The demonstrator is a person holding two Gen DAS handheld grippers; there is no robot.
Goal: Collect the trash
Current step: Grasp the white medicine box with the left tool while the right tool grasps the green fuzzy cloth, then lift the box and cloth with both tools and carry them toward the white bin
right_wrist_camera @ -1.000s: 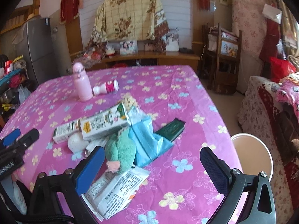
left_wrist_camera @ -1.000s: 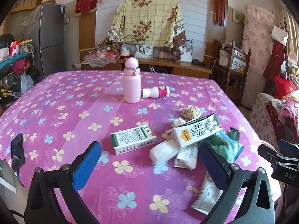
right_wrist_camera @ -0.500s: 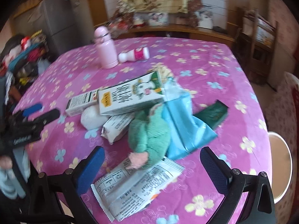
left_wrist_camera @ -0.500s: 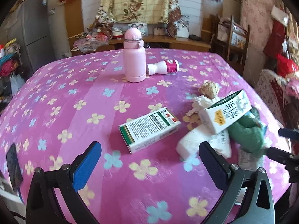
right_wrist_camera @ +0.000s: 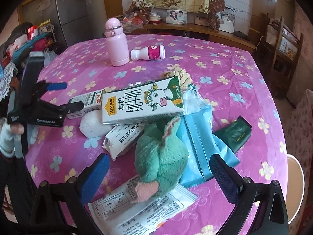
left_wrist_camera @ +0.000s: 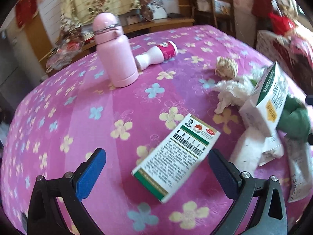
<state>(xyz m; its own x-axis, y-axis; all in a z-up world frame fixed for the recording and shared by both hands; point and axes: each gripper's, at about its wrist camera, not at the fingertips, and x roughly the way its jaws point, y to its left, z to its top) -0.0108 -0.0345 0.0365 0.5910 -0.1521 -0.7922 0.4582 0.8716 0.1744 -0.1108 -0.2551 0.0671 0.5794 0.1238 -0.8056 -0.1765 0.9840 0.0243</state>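
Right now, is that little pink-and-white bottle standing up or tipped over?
Tipped over: the small bottle lies on its side beside the upright pink flask.

A table [right_wrist_camera: 225, 62] in pink flowered cloth carries an upright flask [right_wrist_camera: 115, 43], a bottle [right_wrist_camera: 148, 52] lying beside it, a box [left_wrist_camera: 176, 156], a sachet [right_wrist_camera: 235, 135], wrappers [right_wrist_camera: 144, 211] and crumpled paper [left_wrist_camera: 227, 67].

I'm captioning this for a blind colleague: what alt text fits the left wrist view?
The open left gripper frames a white-and-green medicine box lying flat on a pink flowered tablecloth. Behind stand a pink bottle and a toppled white bottle; crumpled tissue lies right.
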